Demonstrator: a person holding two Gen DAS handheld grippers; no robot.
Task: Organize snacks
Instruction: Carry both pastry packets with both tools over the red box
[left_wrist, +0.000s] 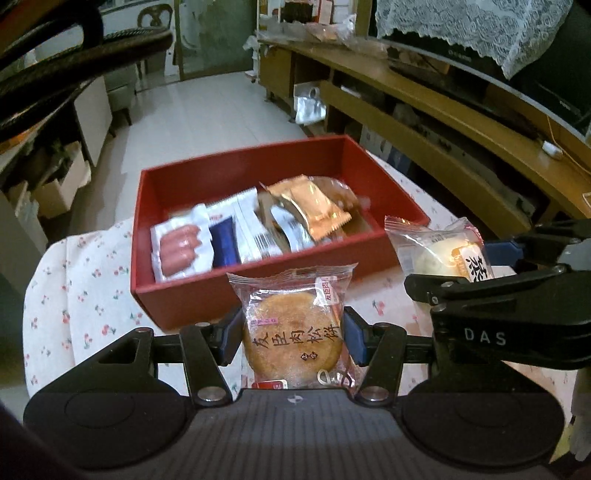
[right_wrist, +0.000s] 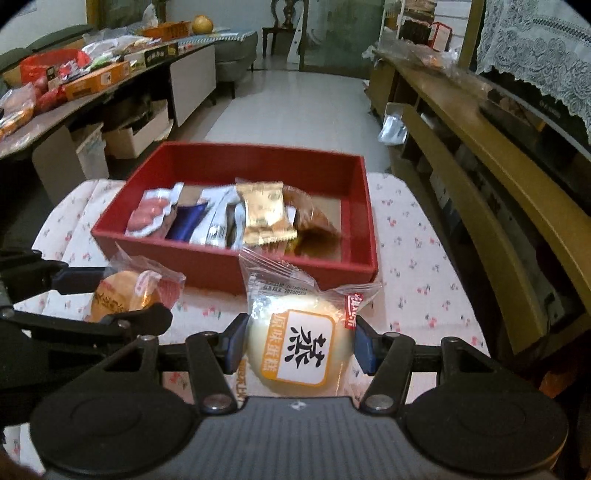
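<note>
- Left gripper (left_wrist: 291, 334): fingers closed to a medium gap on a wrapped brown meat-floss cake (left_wrist: 293, 341); blue pads (left_wrist: 231, 334) are pressed against both sides of the wrapper. The cake is held upright, label facing the camera.
- Right gripper (right_wrist: 300, 339): fingers clamped on a wrapped pale steamed cake (right_wrist: 295, 341) with an orange-and-white label; pads (right_wrist: 364, 349) are seen touching the wrapper on each side.
- Both held packets are positioned just near of the red box (left_wrist: 173, 299), over the floral tablecloth (left_wrist: 85, 295), right gripper beside the left one; the packets are kept apart.
- Red box: open top, set on the cloth at the far side of the grippers. Its near wall is located between the held cakes and the box interior.
- Box contents, left to right: sausage pack (left_wrist: 181, 249), dark blue packet (left_wrist: 223, 245), white packets with barcodes (left_wrist: 258, 236), gold packet (left_wrist: 314, 206) lying on top, brown wrapped pastry (right_wrist: 310, 216) at the right. Bare floor of the box is seen at the far right end.
- Surroundings: wooden TV cabinet (right_wrist: 480, 155) along the right, lace cover (right_wrist: 535, 48) above it, cluttered side table (right_wrist: 92, 85) with snack boxes at the far left.
</note>
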